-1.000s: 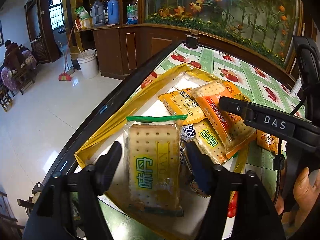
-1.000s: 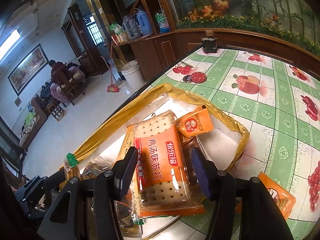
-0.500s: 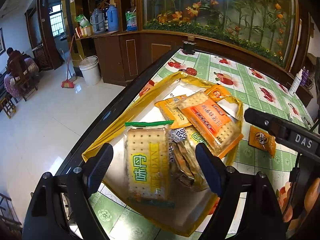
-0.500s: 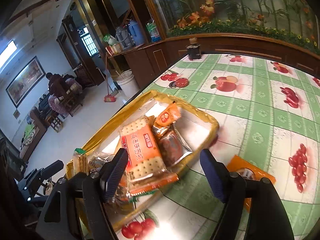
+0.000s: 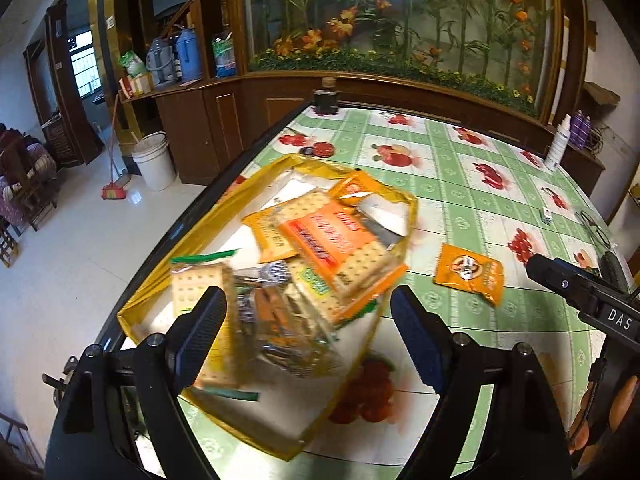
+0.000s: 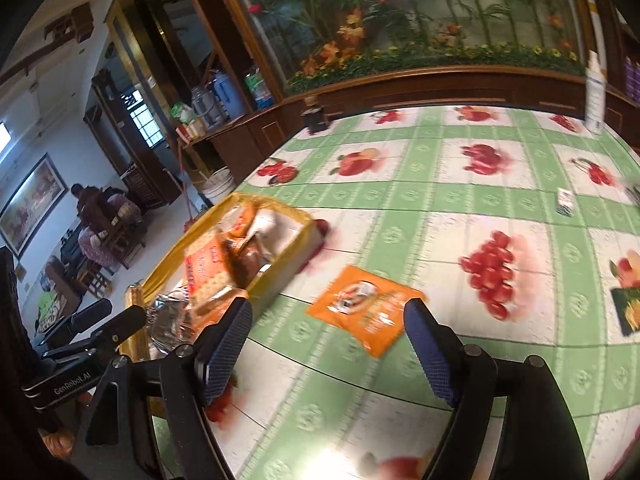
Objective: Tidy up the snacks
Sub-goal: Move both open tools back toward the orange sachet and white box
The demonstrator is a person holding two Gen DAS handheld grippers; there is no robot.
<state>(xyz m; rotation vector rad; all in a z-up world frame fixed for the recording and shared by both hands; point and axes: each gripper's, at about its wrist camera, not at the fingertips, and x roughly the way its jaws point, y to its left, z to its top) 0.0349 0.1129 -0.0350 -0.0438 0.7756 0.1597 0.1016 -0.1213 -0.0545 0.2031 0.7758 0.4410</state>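
Both my left gripper (image 5: 308,334) and right gripper (image 6: 326,346) hang released and empty. The orange packet (image 6: 365,307) lies centre frame, beside the yellow tray (image 6: 276,270). Closing flat may skid it across the slick tablecloth (image 6: 460,216).

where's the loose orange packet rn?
The orange packet lies flat on the tablecloth, outside the yellow tray, right of it, just ahead of the open right gripper.

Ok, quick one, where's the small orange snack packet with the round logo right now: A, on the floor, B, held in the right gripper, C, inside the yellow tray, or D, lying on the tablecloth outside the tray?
D: the orange packet lies flat on the green checked tablecloth, apart from the yellow tray, ahead of the open right gripper.
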